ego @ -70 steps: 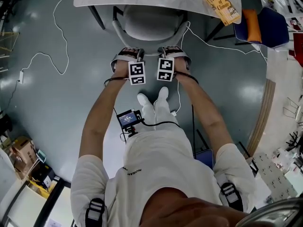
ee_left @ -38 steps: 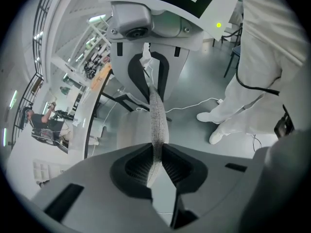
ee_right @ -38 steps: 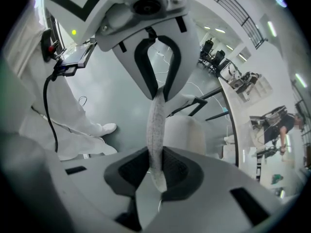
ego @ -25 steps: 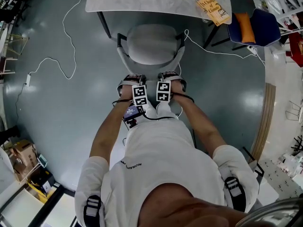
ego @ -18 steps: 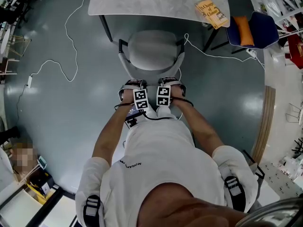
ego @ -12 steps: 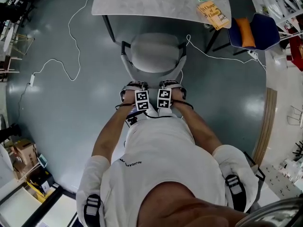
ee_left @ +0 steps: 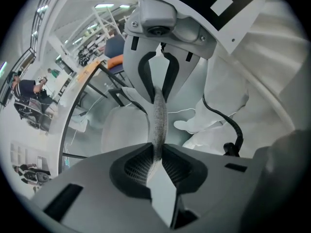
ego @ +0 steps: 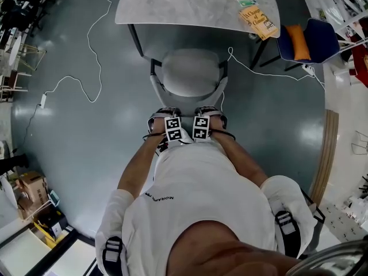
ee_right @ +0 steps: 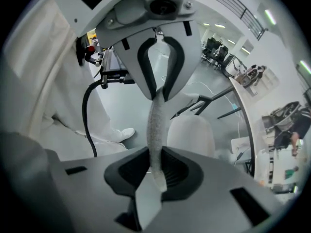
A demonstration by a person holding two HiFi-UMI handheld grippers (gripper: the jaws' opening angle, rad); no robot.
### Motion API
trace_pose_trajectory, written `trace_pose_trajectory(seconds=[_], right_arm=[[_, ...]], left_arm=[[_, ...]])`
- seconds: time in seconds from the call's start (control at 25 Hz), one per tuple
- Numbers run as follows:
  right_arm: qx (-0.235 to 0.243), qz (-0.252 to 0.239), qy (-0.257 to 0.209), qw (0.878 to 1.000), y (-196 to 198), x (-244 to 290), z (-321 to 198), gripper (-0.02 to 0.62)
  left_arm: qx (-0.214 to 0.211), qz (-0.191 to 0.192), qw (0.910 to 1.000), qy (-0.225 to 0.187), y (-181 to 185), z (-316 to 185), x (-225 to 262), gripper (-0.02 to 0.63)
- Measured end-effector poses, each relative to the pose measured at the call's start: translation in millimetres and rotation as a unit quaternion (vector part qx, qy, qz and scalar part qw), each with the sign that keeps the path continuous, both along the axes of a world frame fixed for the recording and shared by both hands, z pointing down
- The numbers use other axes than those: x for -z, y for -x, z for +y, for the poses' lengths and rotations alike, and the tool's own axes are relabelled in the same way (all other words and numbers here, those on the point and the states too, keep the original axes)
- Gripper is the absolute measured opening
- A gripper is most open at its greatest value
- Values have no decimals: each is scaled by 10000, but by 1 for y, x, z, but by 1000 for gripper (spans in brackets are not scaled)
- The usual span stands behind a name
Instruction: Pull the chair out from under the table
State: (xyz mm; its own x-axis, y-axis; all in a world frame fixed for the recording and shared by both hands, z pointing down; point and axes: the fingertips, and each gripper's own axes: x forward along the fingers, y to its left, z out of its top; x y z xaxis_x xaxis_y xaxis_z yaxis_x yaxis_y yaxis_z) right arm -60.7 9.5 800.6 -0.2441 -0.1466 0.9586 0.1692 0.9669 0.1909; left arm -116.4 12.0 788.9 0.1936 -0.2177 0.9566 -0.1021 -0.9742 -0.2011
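Observation:
A grey upholstered chair (ego: 191,73) stands in front of the pale marble-topped table (ego: 184,4); its seat shows almost wholly out from under the table's edge. My left gripper (ego: 167,115) and right gripper (ego: 205,112) point steeply down, side by side, at the top of the chair's back. In the left gripper view the left gripper (ee_left: 156,163) is shut on the thin grey fabric edge of the chair back (ee_left: 158,120). The right gripper (ee_right: 156,171) pinches the same chair back edge (ee_right: 156,123), with the seat (ee_right: 192,132) beyond it.
A yellow book (ego: 261,19) lies on the table's right end. A blue chair with an orange cushion (ego: 313,36) stands to the right. White cables (ego: 86,68) trail over the grey floor on both sides. Boxes (ego: 29,191) sit at the lower left. The person stands right behind the chair.
Both grippers and the chair have slid back from the table toward the person; more of the seat now shows in front of the table edge. Both grips are unchanged.

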Motion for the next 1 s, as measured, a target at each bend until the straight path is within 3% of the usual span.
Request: trace_pose_trajectory(seconds=[0.2,0.6,1.0], right_arm=[[184,69,148,9997,1,2,12,80],[235,170,497,9983,-7,4,36,80],[72,146,648,9978,-9,5,39,84]], left_arm=[[207,50,9997,78,0,10,2,60],[200,197,9982,528,-8,35,6,60],[482,233,9953,808,-11,38,9,60]])
